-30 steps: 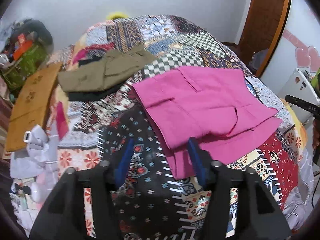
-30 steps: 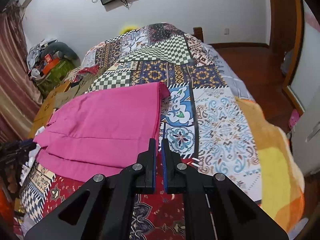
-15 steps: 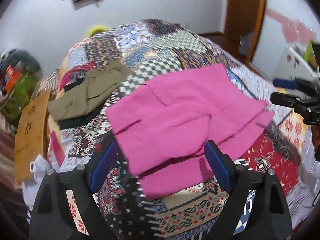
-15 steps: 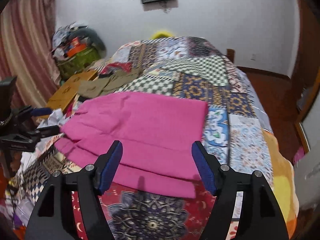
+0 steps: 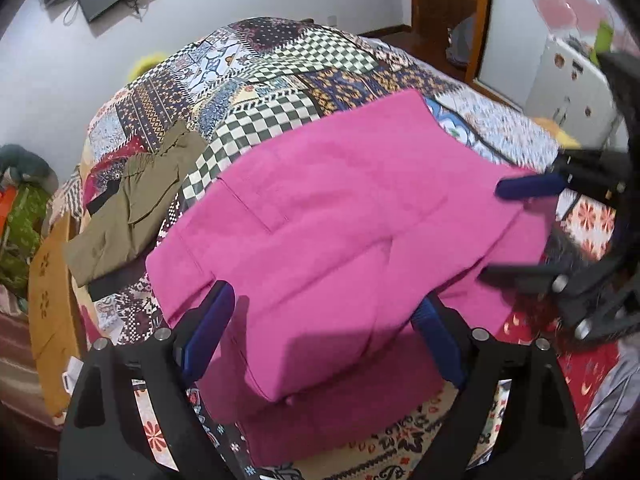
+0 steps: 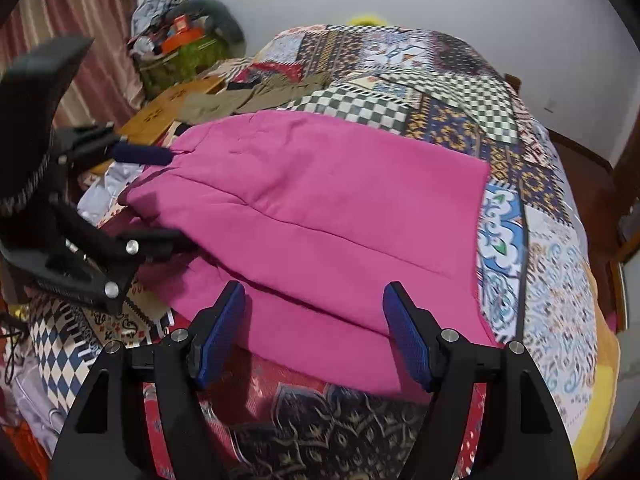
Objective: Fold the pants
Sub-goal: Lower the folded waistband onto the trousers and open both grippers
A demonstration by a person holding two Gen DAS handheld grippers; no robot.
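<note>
Pink pants [image 5: 340,216] lie folded flat on the patchwork quilt [image 5: 320,60]. My left gripper [image 5: 324,336] stands open at their near left corner, a blue pad on either side of the folded edge, and neither pad presses the cloth. In the right wrist view the pink pants [image 6: 328,208] fill the middle. My right gripper [image 6: 312,332] is open and straddles their near hem without pinching it. Each gripper shows in the other's view: the right gripper [image 5: 520,232] and the left gripper [image 6: 156,198], both with their jaws apart at the pants' edge.
Folded olive pants [image 5: 132,208] lie on the quilt beyond the pink ones, on top of a dark garment. A brown cardboard sheet [image 5: 52,300] leans at the bed's left side, with bags piled behind it [image 6: 180,40]. A wooden door [image 5: 448,8] stands at the right.
Both grippers have opened wide; the right one was fully shut a second ago. Both have closed in on the pants' near edge and rolled, so the pants now sit between the fingers.
</note>
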